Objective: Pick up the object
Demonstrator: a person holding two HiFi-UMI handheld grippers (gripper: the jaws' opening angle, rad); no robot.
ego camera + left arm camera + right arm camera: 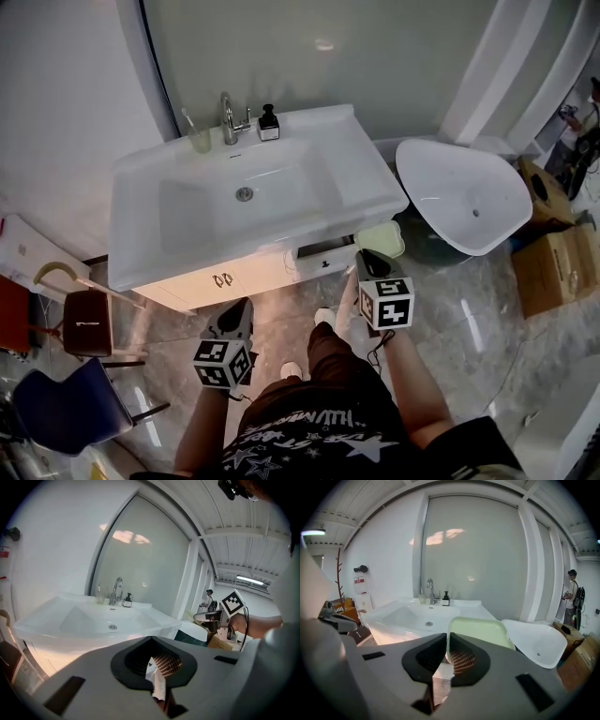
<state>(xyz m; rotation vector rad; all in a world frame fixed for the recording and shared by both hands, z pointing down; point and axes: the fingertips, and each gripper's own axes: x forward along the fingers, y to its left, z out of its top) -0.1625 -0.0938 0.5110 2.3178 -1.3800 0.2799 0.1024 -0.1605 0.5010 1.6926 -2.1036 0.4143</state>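
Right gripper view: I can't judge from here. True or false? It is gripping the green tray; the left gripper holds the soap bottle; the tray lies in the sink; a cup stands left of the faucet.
1. The right gripper is closed on the rim of the pale green tray. True.
2. The left gripper holds the soap bottle. False: its jaws are together with nothing between them, and the bottle stands on the sink, right of the faucet.
3. The tray lies in the sink. False: it is held in the air off the vanity's front right corner.
4. A cup with a toothbrush stands left of the faucet. True.
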